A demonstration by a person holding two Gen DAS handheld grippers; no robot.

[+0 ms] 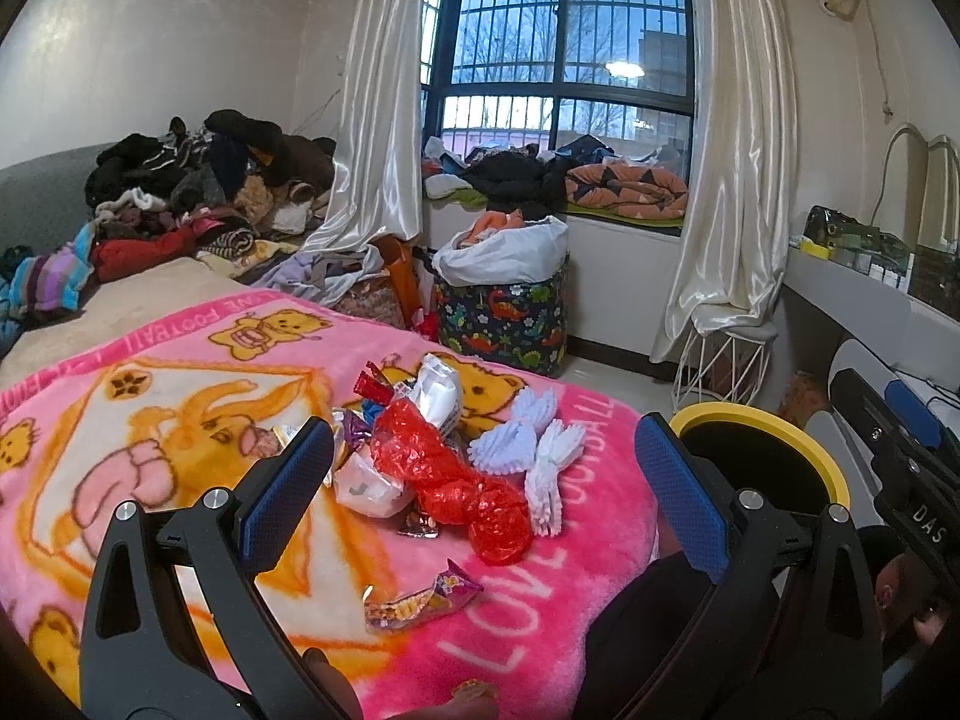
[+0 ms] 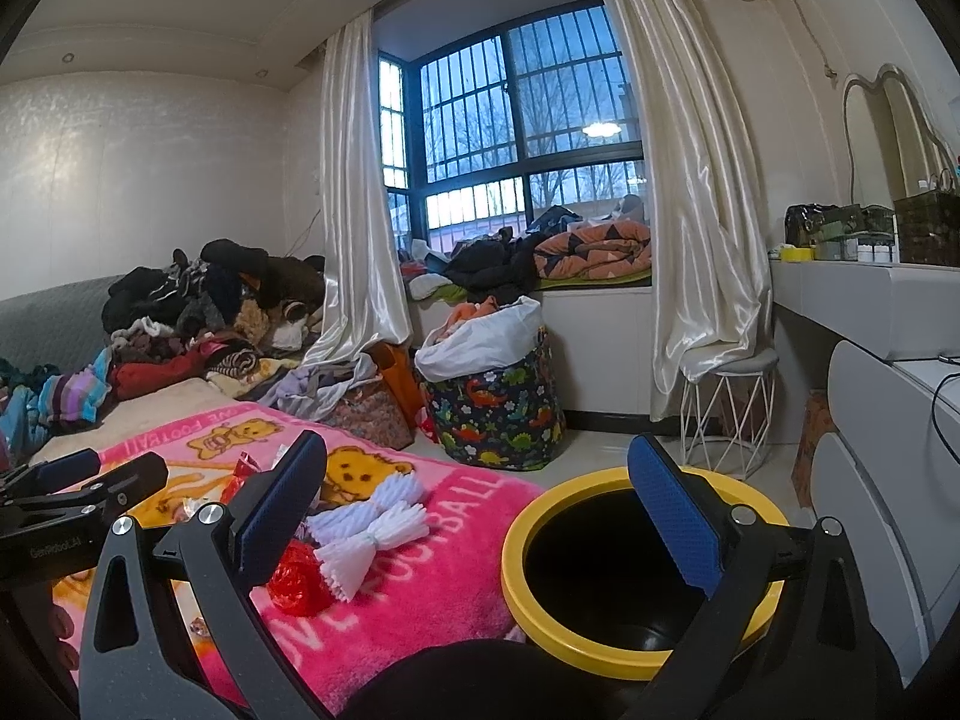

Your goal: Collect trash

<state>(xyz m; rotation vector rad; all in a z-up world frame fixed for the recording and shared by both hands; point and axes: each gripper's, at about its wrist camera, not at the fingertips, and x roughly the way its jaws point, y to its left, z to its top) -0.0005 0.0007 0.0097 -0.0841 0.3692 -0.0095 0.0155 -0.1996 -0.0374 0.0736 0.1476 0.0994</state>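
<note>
Hovering over litter on a pink blanket [image 1: 180, 540], jaws spread.
Left gripper [image 1: 480, 480] above red plastic bag [image 1: 456, 480]; right gripper [image 2: 480, 504] empty beside yellow-rimmed bin [image 2: 600, 654].

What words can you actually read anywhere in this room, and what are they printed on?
"LOVE FOOTBALL": pink blanket, along its near edge.
"LOVE FOOTBALL", upside down and partly cut off: blanket's far edge.
"DAS": right hand-held gripper.
"GenRobot", with unclear characters after it: left hand-held gripper.
Snack wrapper: print too blurred.

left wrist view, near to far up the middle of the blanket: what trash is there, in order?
Purple-and-yellow snack wrapper → red plastic bag → white crumpled packet. The smaller wrappers left of the red bag overlap too much to place.
</note>
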